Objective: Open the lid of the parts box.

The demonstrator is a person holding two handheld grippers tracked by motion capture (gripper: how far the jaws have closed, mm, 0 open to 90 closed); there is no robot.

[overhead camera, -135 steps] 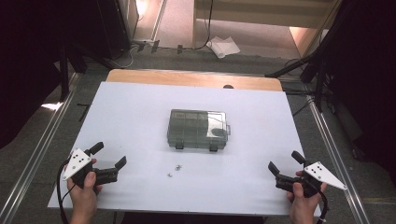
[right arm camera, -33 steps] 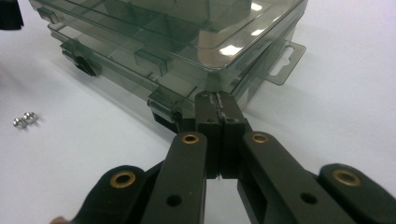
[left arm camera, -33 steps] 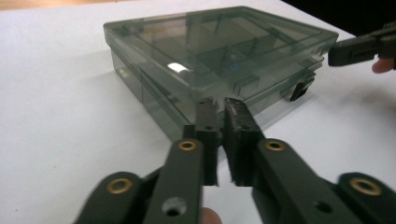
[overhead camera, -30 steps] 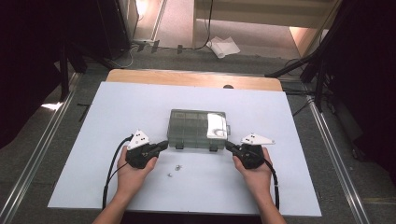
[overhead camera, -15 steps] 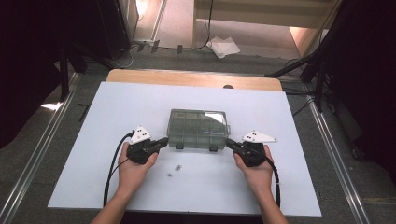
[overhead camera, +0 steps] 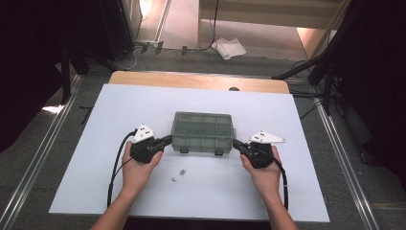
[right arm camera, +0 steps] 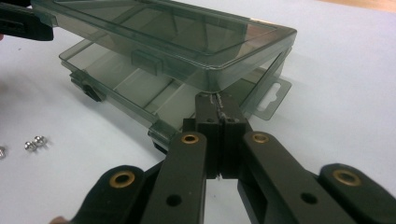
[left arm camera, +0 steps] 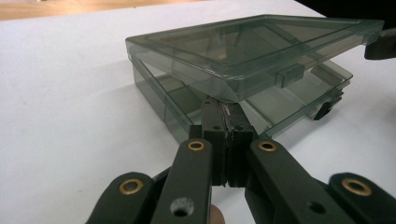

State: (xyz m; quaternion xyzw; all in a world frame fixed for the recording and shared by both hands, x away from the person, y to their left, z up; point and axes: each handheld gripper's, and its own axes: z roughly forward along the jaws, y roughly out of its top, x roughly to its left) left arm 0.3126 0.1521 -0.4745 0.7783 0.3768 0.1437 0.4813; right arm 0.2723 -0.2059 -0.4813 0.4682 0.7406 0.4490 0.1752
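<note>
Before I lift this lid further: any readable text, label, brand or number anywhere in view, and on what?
None: no readable text on the smoky clear compartment box, its lid, the white table mat, or either gripper.
The crumpled paper on the floor is too small to read.

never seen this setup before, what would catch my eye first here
A clear grey compartment box sits mid-table on the white sheet, its lid raised off the base at the front. The shut left gripper and shut right gripper have their tips wedged under the lid's two front corners. A few small silver screws lie loose on the sheet just in front of the box.
</note>
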